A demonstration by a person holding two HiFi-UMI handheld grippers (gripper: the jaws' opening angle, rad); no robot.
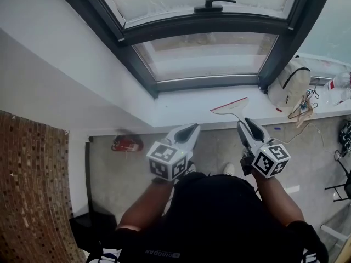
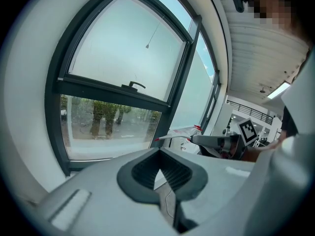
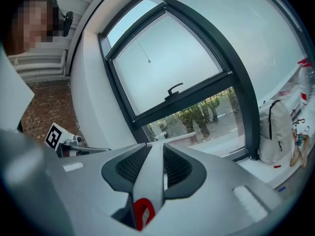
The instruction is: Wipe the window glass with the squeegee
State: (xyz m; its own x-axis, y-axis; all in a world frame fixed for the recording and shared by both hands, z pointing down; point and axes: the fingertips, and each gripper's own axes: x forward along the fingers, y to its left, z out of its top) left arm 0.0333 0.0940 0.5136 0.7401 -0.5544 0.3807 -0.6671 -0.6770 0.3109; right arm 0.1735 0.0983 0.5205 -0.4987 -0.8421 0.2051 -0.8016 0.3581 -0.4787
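Right hand-held gripper [image 1: 245, 123] clamping squeegee [image 1: 231, 107], handle part-hidden

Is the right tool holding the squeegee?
Holding it. The right tool is shut on the squeegee; its white handle sits between the jaws.

A squeegee [image 1: 233, 107] is gripped by the right gripper [image 1: 244, 123] over the sill [image 1: 181, 111]; the left gripper [image 1: 193, 129] is held alongside, empty.

No legible text. Small white print [image 1: 163, 253] on dark garment, below left gripper [image 1: 191, 130], upside down, too blurred to read. Cubes on left gripper and right gripper [image 1: 245, 124]: square code patterns only, no letters.
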